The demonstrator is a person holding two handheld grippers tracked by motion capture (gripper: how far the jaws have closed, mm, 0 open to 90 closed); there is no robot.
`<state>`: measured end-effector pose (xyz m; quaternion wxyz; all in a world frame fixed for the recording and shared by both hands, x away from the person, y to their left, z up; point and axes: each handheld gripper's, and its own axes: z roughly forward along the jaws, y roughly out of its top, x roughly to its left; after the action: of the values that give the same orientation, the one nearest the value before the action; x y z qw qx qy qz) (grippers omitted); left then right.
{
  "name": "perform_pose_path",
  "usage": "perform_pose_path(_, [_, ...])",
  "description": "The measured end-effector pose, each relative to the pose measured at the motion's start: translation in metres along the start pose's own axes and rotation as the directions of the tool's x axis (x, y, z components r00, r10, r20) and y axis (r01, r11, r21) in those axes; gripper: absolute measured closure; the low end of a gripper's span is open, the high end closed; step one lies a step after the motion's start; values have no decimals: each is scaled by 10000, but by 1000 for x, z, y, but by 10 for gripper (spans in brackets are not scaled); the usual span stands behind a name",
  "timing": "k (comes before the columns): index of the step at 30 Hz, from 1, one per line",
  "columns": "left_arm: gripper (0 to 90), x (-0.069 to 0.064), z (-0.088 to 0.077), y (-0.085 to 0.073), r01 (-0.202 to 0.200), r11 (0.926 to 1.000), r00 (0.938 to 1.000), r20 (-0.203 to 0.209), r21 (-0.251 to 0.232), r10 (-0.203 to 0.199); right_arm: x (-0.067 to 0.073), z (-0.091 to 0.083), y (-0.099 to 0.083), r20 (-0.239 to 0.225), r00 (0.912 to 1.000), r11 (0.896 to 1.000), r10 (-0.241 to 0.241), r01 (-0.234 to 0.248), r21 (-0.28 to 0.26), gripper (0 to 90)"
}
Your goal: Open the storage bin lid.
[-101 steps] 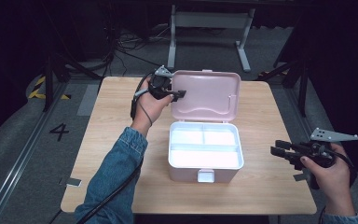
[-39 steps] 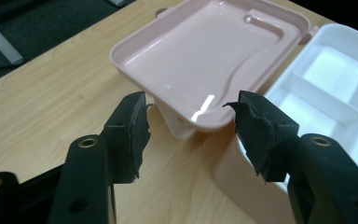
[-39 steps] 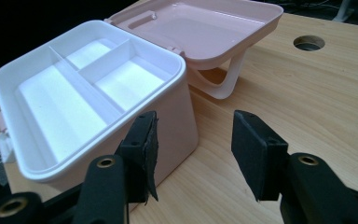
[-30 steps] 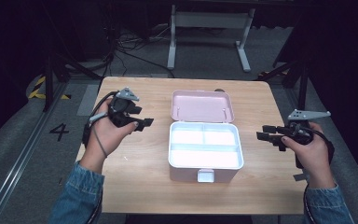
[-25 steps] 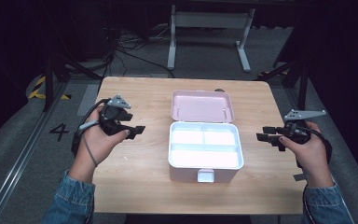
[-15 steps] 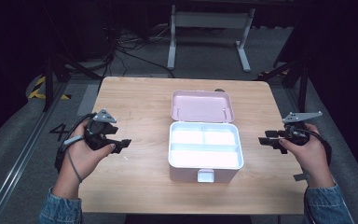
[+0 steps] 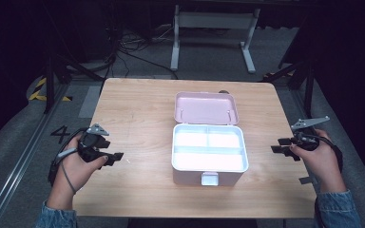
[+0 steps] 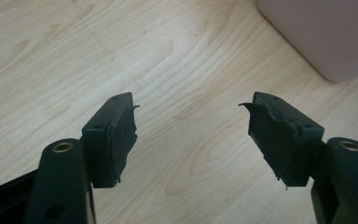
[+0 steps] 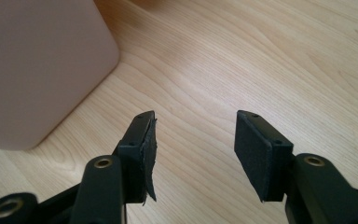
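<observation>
Pale pink plastic box (image 7: 210,154), lid (image 7: 204,107) flipped back toward 12 o'clock, sits mid light wooden table (image 7: 138,109). Left gripper (image 7: 110,158) at its 9, right gripper (image 7: 281,151) at its 3, both w/ jaws apart & empty; left's have just been opening. Risk: one-sided nudge could skid the box, or bump the lid shut.

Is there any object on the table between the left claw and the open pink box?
No, nothing visible stands between them. Bare wood of the table lies between the left claw, whose jaws are open and empty, and the pink box. The left gripper view shows bare wood too.
</observation>
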<state>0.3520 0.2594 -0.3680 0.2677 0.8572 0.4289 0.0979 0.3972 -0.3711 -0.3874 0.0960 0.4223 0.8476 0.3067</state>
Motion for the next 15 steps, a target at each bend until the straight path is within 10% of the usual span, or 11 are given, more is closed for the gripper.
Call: perform_pose_path(15, [285, 14, 18, -20, 355, 9860, 9994, -88, 1629, -345, -10, 5, -12, 325, 9992, 9978, 254, -273, 609, 438])
